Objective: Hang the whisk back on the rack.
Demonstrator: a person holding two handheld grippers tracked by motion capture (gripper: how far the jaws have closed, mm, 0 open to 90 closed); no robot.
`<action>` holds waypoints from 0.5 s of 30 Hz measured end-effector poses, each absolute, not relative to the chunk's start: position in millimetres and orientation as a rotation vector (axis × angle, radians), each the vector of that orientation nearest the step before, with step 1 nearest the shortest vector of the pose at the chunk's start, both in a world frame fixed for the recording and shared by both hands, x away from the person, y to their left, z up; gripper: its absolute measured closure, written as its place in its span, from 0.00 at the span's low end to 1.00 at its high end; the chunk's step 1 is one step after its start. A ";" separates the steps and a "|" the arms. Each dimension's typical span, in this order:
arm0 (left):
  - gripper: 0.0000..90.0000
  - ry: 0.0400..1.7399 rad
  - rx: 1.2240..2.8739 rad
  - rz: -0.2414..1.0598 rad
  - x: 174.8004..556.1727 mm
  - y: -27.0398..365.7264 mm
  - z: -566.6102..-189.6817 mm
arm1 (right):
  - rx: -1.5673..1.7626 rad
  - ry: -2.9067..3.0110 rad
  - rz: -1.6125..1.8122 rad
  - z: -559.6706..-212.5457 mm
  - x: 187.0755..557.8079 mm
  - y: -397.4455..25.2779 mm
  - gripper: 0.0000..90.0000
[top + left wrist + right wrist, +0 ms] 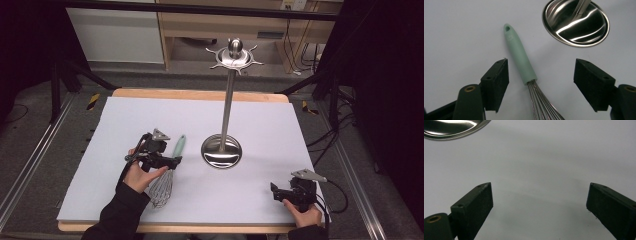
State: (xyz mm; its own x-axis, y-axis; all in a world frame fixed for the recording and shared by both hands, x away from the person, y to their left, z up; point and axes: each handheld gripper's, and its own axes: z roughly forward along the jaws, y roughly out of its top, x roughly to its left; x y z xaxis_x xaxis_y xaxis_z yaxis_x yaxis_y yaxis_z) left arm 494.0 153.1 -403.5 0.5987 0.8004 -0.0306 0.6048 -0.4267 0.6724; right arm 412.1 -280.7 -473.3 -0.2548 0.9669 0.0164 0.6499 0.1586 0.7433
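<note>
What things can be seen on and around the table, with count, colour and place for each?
whisk: one, mint-green handle with steel wires, lying flat on the left part of the table, between the open jaws of the left tongs
utensil stand: one, shiny steel, round base near the table centre, upright pole, hooked ring on top, nothing hanging
table cover: one, white, over a wooden table
left tongs: one, black, open, just above the whisk handle
right tongs: one, black, open, above bare cover at front right
hands: two, dark sleeves, at the near edge

Grey floor [40, 115] — dim room; wooden shelving [225, 25] behind the table [200, 95].
</note>
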 end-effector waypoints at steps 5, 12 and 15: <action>0.32 1.133 2.213 0.376 498.3 149.9 -407.5 | 1.538 1.978 0.895 -473.6 412.7 -280.1 0.08; 0.35 1.160 2.250 0.354 505.3 145.8 -415.4 | 1.535 1.984 0.898 -473.7 412.8 -280.2 0.08; 0.37 1.169 2.265 0.353 507.5 144.9 -418.0 | 1.536 1.985 0.898 -473.8 412.8 -280.1 0.08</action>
